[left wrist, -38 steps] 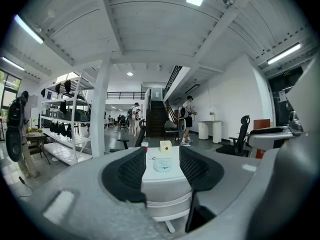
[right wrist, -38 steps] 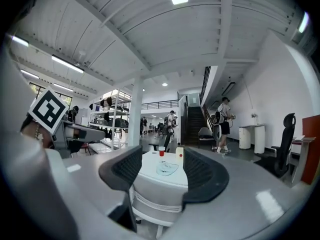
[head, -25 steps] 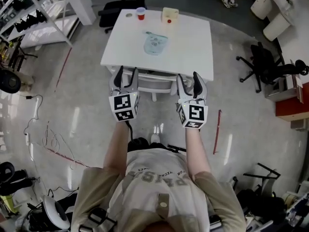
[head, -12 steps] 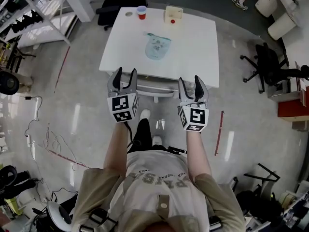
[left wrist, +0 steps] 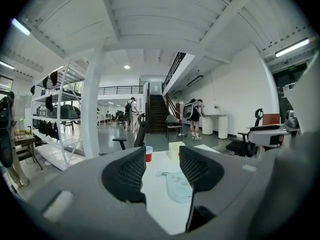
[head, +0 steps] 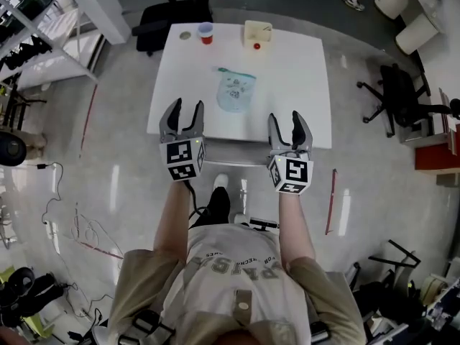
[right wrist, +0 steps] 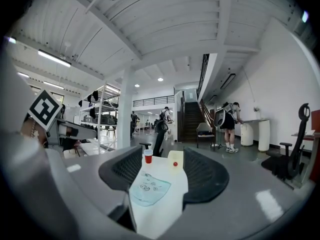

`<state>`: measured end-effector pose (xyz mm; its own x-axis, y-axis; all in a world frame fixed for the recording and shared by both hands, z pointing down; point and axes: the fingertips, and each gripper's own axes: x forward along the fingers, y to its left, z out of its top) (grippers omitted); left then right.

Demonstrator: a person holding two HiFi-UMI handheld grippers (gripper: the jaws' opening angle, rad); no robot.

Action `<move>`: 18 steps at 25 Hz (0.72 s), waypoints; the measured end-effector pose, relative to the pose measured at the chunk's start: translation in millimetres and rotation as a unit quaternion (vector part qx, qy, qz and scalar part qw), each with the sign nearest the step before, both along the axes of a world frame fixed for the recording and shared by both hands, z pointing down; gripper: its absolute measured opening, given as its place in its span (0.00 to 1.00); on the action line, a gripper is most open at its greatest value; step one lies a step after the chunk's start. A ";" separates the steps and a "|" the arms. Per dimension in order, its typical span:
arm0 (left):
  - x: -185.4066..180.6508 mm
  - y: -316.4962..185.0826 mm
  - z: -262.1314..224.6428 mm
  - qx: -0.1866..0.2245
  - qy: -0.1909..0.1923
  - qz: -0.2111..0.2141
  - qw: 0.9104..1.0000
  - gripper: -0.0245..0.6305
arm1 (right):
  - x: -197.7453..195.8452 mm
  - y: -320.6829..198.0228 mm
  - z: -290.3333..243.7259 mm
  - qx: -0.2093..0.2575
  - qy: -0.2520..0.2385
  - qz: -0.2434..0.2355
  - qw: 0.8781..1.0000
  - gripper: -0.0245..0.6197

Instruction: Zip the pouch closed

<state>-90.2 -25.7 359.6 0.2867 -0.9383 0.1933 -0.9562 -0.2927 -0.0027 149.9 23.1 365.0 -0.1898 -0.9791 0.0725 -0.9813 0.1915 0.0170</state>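
Note:
A pale blue pouch (head: 233, 92) with a small print lies flat on the middle of the white table (head: 302, 85); it also shows in the left gripper view as the pouch (left wrist: 178, 186) and in the right gripper view as the pouch (right wrist: 148, 188). My left gripper (head: 182, 113) hovers open over the table's near edge, left of the pouch. My right gripper (head: 290, 123) is held open at the near edge too, right of the pouch. Neither gripper touches the pouch, and nothing is between the jaws of either.
A red cup (head: 205, 32), a cream box (head: 257, 31) and a small red ball (head: 256, 46) stand at the table's far edge. A black office chair (head: 172, 9) is behind the table, another chair (head: 402, 99) to the right, metal shelving (head: 43, 27) to the left.
I have stepped closer to the table. Both grippers have moved forward from over the floor to the table's near edge, still open.

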 end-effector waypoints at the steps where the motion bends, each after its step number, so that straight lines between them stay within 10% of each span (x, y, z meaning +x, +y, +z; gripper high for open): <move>1: -1.3 -10.5 0.3 -0.002 0.000 0.003 1.000 0.37 | -0.9 -10.0 -0.3 -0.001 0.000 0.003 1.000 0.40; 18: 9.0 -135.7 19.4 -0.032 -0.012 0.080 0.996 0.37 | -3.6 -116.2 4.7 -0.011 -0.002 0.046 0.999 0.40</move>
<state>-81.2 -161.4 379.0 0.4253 -0.8669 0.2598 -0.8975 -0.4411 -0.0025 146.3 -93.1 369.7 -0.1003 -0.9905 0.0938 -0.9948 0.1017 0.0107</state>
